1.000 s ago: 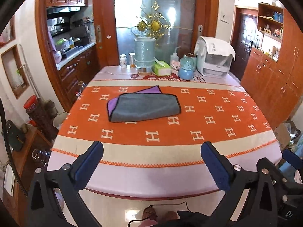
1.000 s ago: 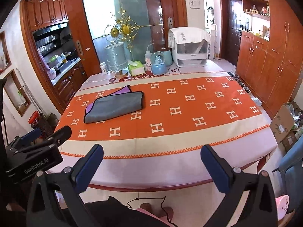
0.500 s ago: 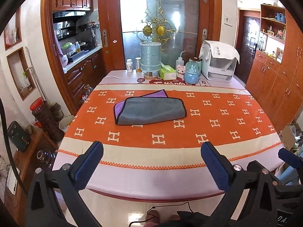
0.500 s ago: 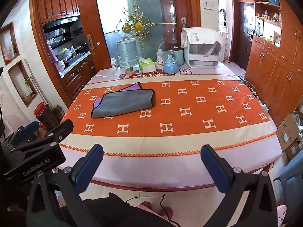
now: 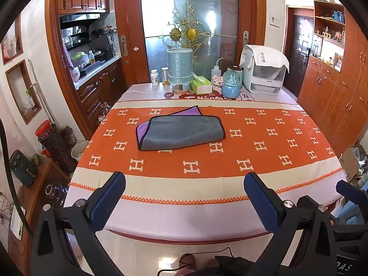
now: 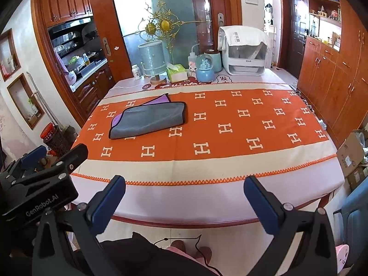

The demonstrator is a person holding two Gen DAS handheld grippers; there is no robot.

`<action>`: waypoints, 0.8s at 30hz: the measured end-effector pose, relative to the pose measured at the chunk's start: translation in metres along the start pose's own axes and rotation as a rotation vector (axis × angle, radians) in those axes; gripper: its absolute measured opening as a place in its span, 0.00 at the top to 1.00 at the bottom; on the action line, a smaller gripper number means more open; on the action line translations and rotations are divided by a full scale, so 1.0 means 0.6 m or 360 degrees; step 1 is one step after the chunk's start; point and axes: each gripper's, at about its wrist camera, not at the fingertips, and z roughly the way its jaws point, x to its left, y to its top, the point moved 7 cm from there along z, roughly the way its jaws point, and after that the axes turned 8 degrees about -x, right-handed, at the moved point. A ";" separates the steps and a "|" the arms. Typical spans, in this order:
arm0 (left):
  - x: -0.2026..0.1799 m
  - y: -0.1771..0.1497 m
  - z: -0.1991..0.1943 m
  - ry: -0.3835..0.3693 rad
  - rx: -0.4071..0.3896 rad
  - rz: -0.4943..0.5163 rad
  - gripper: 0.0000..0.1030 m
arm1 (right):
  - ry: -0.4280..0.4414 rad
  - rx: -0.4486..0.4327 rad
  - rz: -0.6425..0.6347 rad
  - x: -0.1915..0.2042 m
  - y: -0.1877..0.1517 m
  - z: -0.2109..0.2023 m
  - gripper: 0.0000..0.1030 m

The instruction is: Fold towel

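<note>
Grey towel (image 5: 181,131), purple underside; orange, seemingly H-patterned tablecloth (image 5: 264,147).

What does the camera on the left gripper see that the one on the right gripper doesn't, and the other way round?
Only the left wrist view shows the small orange jar beside the white bottle, and the dark glass jar on the side shelf.

Only the right wrist view shows the left gripper's black body, marked GenRobot.AI, at its lower left, and the pale blue chair.

Both show the grey and purple towel lying folded on the orange tablecloth, the tissue box, the snow globe, and open blue fingers holding nothing.
</note>
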 end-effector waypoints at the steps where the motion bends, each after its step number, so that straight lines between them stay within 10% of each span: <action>1: 0.000 0.000 0.000 -0.0001 0.0001 -0.0001 0.01 | 0.0000 0.0000 -0.0001 -0.001 0.000 -0.001 0.00; 24: -0.001 -0.004 0.009 0.0000 0.0025 0.0001 0.01 | 0.0000 0.0053 0.0010 -0.005 -0.003 0.016 0.00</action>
